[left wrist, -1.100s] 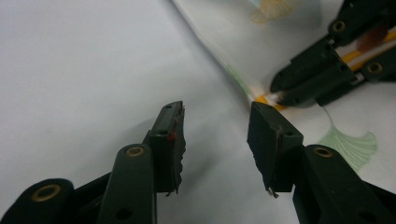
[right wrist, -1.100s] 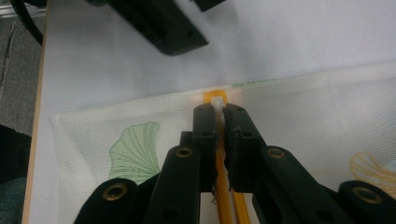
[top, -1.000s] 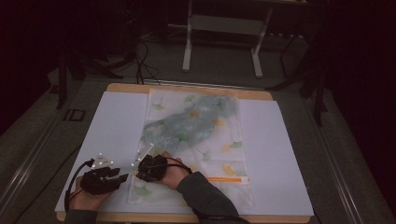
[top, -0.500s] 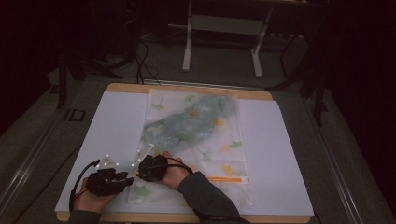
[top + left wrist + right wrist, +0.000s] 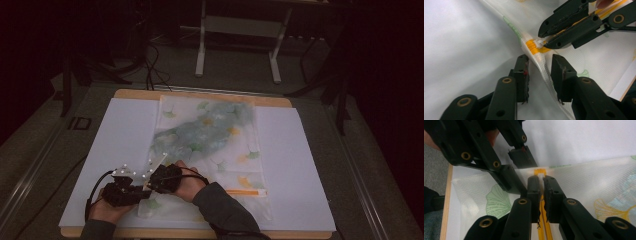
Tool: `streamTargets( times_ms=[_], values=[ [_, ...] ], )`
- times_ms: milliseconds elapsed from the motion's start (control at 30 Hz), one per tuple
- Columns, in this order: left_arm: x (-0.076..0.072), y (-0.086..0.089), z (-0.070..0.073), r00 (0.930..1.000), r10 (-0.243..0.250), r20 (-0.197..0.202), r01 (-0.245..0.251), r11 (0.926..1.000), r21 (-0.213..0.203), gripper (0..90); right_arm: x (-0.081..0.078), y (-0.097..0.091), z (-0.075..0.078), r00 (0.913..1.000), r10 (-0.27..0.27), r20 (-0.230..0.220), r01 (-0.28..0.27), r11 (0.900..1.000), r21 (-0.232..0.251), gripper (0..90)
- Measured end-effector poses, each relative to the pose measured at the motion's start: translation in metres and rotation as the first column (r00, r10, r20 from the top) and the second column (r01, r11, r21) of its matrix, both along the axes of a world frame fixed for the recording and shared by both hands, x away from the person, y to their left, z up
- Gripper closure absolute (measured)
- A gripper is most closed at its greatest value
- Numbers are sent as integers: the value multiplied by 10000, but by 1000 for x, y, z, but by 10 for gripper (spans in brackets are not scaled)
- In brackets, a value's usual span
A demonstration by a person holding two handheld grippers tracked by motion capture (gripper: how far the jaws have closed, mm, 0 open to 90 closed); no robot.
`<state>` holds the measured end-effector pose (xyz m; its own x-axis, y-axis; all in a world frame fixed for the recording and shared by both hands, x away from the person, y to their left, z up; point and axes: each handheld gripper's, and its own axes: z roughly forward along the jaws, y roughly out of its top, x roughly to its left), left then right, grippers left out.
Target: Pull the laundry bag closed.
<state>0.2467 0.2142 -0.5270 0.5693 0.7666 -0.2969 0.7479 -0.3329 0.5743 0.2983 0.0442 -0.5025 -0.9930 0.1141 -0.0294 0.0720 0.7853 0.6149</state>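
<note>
A white mesh zip bag (image 5: 210, 135) printed with green and yellow leaves lies flat on the white sheet (image 5: 115, 135). Both hands meet at its near left corner. My right gripper (image 5: 541, 180) is shut on the white pull (image 5: 538, 44) at the end of the orange zipper (image 5: 534, 47). My left gripper (image 5: 539, 68) straddles a raised ridge of the bag's edge (image 5: 544, 75) just beside that zipper end. Its jaws have just been closing, with the mesh between them and a gap still showing on both sides.
The sheet covers a wooden tabletop (image 5: 200, 95) whose front edge runs just below my forearms. Metal stand legs (image 5: 235, 45) and cables (image 5: 150, 55) sit on the dark floor behind the table. An orange strip (image 5: 247, 191) marks the bag's near right part.
Little differs: both hands keep to the bag's near left corner, and the bag lies as before.
</note>
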Motion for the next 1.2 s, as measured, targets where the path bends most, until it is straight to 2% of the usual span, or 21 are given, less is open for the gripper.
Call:
streamTargets(
  times_ms=[267, 433, 667, 733, 833, 1200],
  values=[
    [5, -4, -4, 9988, -219, -442, 211, 9996, -193, 764, 0, -1, 3, 9997, 189, 174, -189, 9998, -11, 837],
    [8, -1, -7, 9968, -180, -773, 137, 9984, -555, 818, 0, -2, 2, 9996, 234, 150, -234, 9997, -6, 837],
    [11, 1, -7, 9945, -183, -1033, 98, 9966, -824, 810, -1, -1, 6, 9995, 257, 188, -258, 9997, 29, 838],
    [11, 1, -8, 9941, -211, -1060, 124, 9965, -821, 818, -1, 0, 6, 9994, 253, 216, -254, 9997, 48, 839],
    [11, 0, -8, 9945, -303, -1007, 225, 9967, -775, 875, -1, -1, 5, 9995, 250, 202, -251, 9997, 30, 839],
    [8, 1, -6, 9968, -376, -702, 309, 9950, -950, 885, 1, -6, 0, 9997, 254, 32, -254, 9997, -15, 841]
  ],
)
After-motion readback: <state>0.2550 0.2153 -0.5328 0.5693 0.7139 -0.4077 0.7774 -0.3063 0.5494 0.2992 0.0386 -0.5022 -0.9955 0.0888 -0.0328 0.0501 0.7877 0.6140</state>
